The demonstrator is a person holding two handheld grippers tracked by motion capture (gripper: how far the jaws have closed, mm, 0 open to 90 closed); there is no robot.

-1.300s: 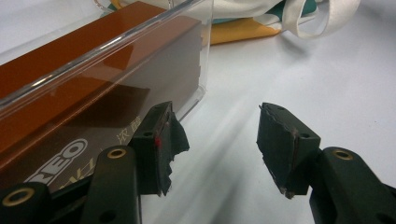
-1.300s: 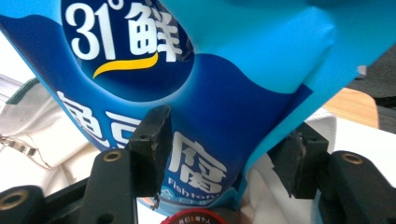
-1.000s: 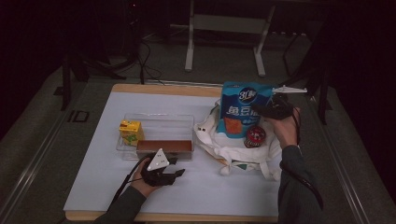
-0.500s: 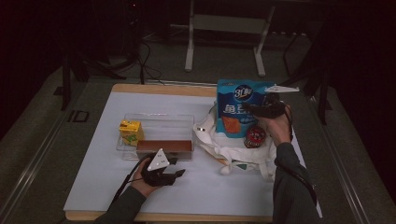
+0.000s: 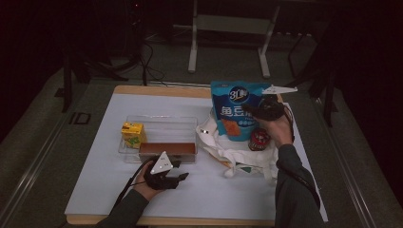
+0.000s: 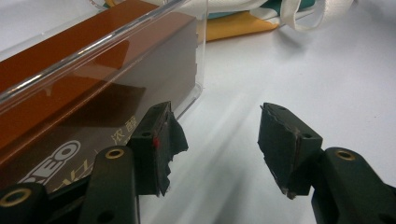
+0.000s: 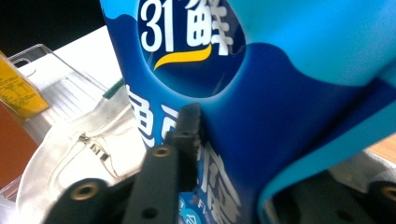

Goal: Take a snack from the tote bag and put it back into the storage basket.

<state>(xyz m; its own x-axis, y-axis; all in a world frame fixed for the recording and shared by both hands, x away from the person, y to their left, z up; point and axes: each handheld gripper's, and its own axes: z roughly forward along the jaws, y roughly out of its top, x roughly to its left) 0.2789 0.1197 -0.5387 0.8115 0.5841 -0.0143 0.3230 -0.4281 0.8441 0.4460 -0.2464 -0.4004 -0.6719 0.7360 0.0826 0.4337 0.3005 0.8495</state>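
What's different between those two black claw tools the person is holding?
The right gripper is raised above the white bag, shut on the blue pouch. The left gripper sits low by the clear box, jaws open, holding nothing. Both are black and carry a grey plate.

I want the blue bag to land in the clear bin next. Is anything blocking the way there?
Nothing visible stands between them. The right gripper holds the blue bag up above the white cloth bag; the clear bin lies beside it, its back part bare.
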